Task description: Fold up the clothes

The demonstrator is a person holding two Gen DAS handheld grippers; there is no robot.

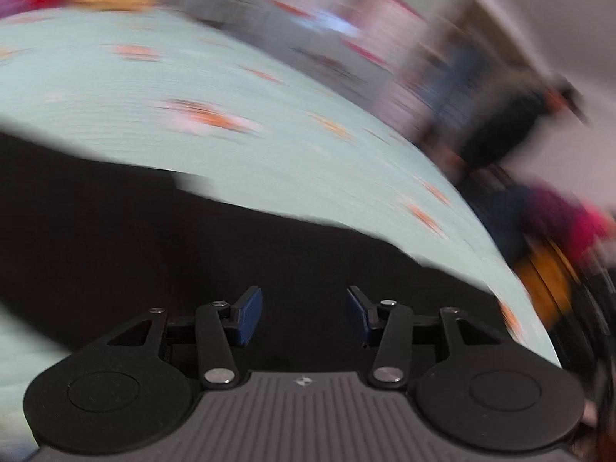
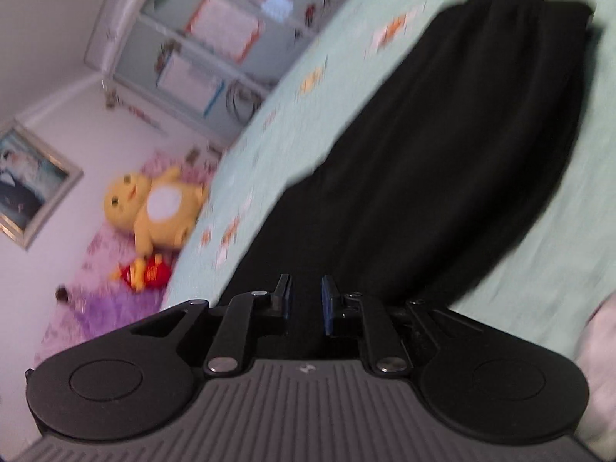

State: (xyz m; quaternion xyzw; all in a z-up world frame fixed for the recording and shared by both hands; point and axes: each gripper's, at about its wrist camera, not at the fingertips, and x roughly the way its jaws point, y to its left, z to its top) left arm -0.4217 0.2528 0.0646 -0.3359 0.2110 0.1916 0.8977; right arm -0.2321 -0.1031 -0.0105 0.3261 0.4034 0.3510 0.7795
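Left gripper (image 1: 304, 315): jaws well apart, blue pads (image 1: 249, 315) facing each other w/ nothing between them, just black cloth below. Whole left view is smeared, so detail past the fingers is hard to read. Right gripper (image 2: 306, 304): jaws close together w/ a narrow gap; black fabric shows through the gap, but can't tell if any fold is pinched.

The black garment (image 2: 442, 154) lies spread on the mint-green bedspread (image 2: 577, 200), running from under the right gripper away toward the far upper right, where it ends in a gathered edge. In the left view the same dark cloth (image 1: 154, 238) fills the lower half, w/ bedspread (image 1: 192, 77) beyond it, dotted w/ small orange-pink motifs.

Past the bed edge: yellow plush toy (image 2: 154, 208) on a pink-purple cover, small red-yellow toy (image 2: 148, 271) just below it, white shelf unit (image 2: 215, 46) against the wall, framed picture (image 2: 30, 184) at far left.
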